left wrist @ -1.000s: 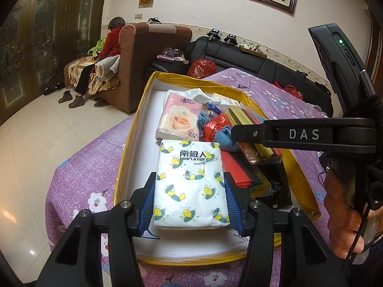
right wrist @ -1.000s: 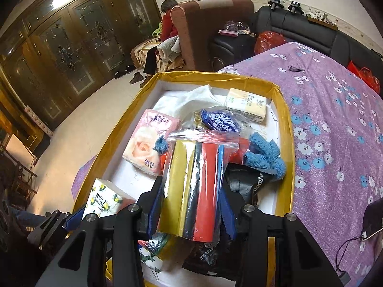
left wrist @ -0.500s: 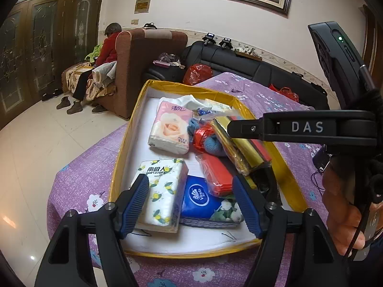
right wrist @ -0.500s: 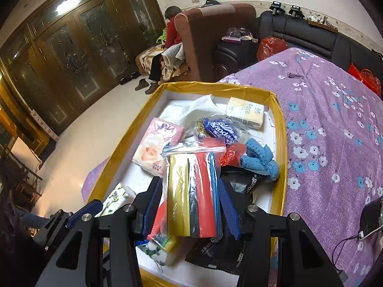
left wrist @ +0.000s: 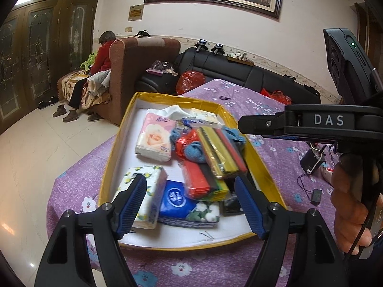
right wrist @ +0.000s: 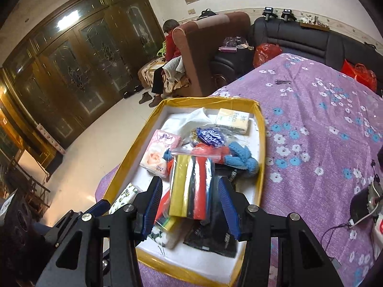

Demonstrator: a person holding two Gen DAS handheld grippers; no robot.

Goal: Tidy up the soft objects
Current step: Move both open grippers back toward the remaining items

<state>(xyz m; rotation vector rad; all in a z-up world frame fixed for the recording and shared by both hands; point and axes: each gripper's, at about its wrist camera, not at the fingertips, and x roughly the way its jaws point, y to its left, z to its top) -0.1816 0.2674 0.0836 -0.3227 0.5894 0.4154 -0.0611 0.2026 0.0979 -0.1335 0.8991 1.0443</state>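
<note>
jaws of left gripper (left wrist: pixel 190 202) apart, empty, hovering over near end of yellow-rimmed box (left wrist: pixel 115 153); right gripper (right wrist: pixel 191 199) also apart, striped packet (right wrist: pixel 190 186) lying loose between the pads, no clamp visible

appears largely done — pink tissue pack (left wrist: pixel 155 137), lemon-print pack (left wrist: pixel 143 191), blue pack (left wrist: pixel 177 199), blue knit piece (right wrist: pixel 241 159) all inside box, though heaped, not aligned

remaining: probably tidying the pile

bare white floor along left wall of box; purple cloth (right wrist: pixel 323 124) open to the right — cables near its far right edge
</note>
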